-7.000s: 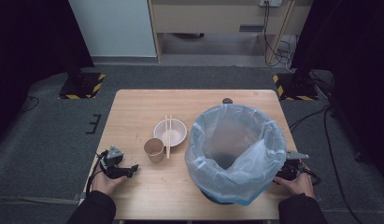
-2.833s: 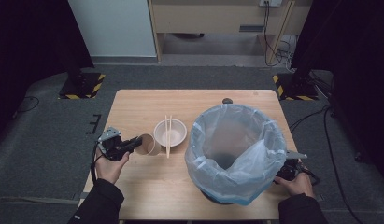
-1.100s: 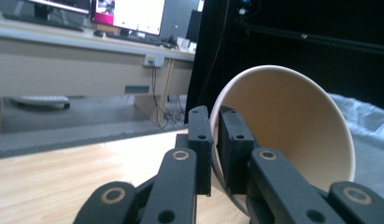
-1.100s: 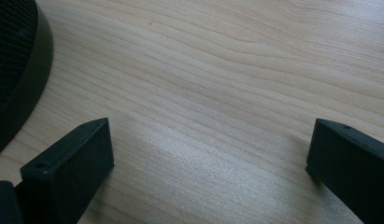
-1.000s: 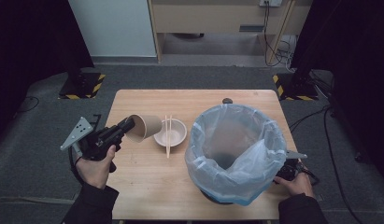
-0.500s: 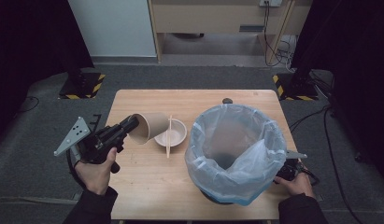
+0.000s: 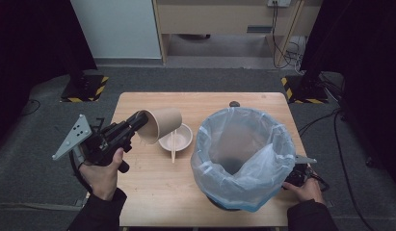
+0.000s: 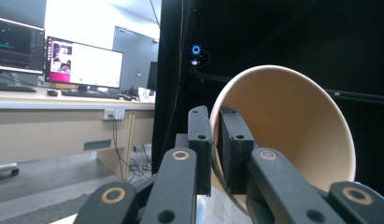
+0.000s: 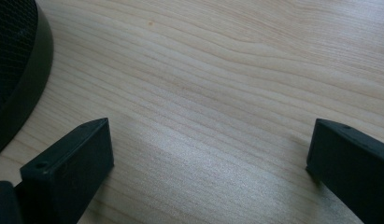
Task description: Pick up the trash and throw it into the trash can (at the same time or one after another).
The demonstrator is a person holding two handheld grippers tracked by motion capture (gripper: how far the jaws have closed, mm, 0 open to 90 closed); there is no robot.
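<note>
Left tool clamped on paper cup rim, cup tipped sideways. Since a second ago: lifted off tabletop, now above bowl. Probably bound for bin, farther ahead. Right tool wide open, empty, beside bin base.

Brown paper cup: formerly upright on the worktop just left of the white bowl; now lifted clear, tipped on its side, base over the bowl's near rim.
Left gripper: formerly low at the worktop's front-left edge, jaws free; now raised, jaws clamped on the cup's rim wall, one inside, one outside.
Left hand: moved up and toward the bowl.
</note>
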